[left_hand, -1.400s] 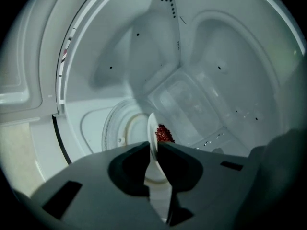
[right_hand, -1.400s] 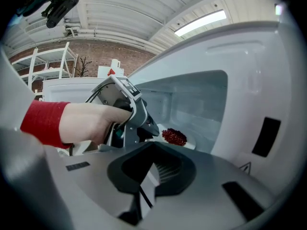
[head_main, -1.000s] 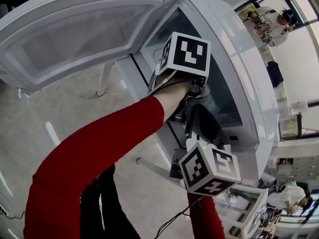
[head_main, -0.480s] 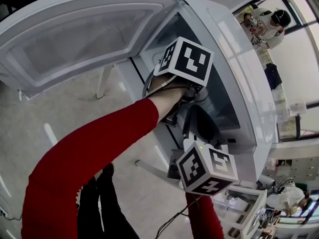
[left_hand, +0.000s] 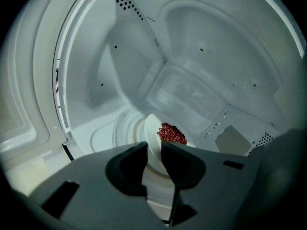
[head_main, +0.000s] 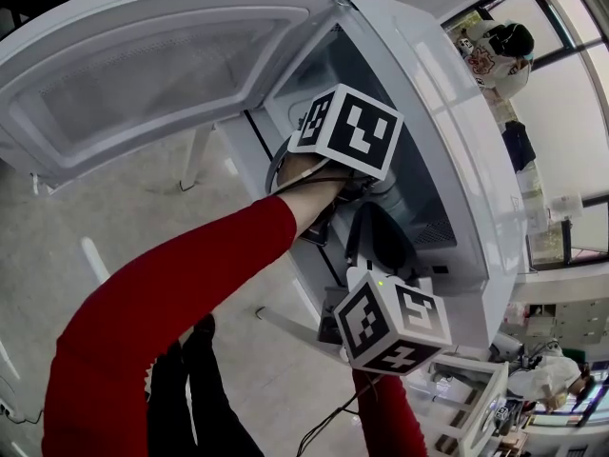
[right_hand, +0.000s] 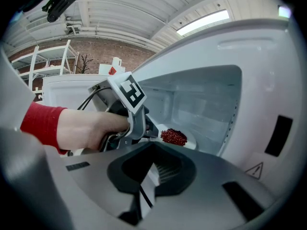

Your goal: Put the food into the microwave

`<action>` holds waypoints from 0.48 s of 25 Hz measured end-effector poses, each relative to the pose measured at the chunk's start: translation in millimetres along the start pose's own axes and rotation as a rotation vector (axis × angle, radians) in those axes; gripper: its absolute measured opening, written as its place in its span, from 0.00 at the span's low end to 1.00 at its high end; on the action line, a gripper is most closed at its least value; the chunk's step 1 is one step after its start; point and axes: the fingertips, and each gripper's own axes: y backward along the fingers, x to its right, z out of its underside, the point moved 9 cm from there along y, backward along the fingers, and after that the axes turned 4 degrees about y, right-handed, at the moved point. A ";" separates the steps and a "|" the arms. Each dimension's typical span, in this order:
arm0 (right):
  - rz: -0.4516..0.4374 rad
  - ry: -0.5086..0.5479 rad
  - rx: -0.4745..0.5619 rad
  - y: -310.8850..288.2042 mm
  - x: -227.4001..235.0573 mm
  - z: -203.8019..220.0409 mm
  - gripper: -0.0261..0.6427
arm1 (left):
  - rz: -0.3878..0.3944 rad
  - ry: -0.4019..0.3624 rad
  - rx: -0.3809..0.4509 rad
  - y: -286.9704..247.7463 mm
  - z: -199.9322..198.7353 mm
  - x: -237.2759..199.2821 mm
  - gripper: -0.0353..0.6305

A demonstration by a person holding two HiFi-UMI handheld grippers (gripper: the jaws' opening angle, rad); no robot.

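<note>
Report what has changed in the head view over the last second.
The left gripper, shut on the plate of red food, has shifted slightly down and left in the head view. Nothing was visibly taken or let go. The right gripper moved hardly at all, and the microwave door is open as before.
</note>
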 end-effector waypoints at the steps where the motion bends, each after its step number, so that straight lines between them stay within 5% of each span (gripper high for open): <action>1: 0.000 0.000 0.000 -0.2 0.4 0.5 0.06 | -0.004 -0.006 0.002 -0.2 0.4 0.1 0.20; 12: -0.001 0.000 -0.003 -1.2 1.0 0.8 0.06 | -0.118 -0.222 0.024 -2.5 -1.7 8.4 0.21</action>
